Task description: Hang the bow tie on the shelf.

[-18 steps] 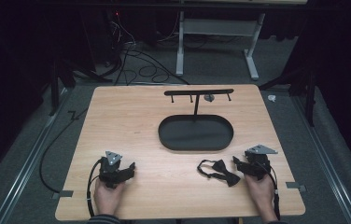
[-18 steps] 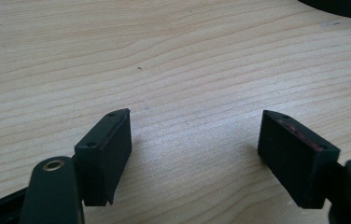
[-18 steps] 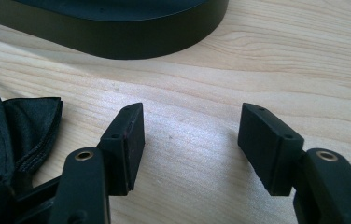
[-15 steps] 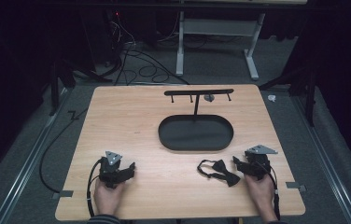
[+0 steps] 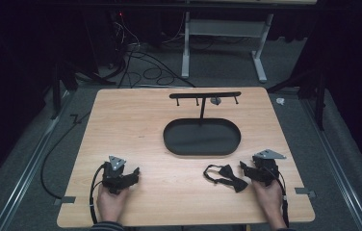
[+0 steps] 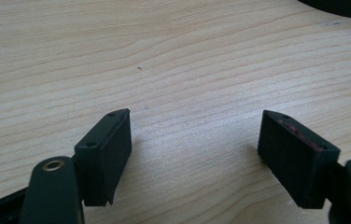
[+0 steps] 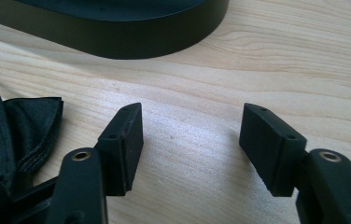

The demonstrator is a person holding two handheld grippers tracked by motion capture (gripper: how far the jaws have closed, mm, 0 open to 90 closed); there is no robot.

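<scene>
A black bow tie (image 5: 226, 177) with its strap looped lies on the wooden table (image 5: 140, 125), just left of my right gripper (image 5: 245, 168). That gripper rests near the front right, open, with bare wood between its jaws (image 7: 190, 135); the bow tie (image 7: 12, 126) lies outside its left jaw. My left gripper (image 5: 135, 173) rests near the front left, open over bare table (image 6: 194, 140). A black oval tray (image 5: 202, 138) with an upright T-shaped hanger stand (image 5: 204, 96) sits at the table's middle back.
A small grey clip (image 5: 215, 100) hangs from the stand's bar. The tray's wall (image 7: 117, 42) lies close ahead of the right gripper. Cables and a white desk frame (image 5: 225, 29) sit on the floor behind the table.
</scene>
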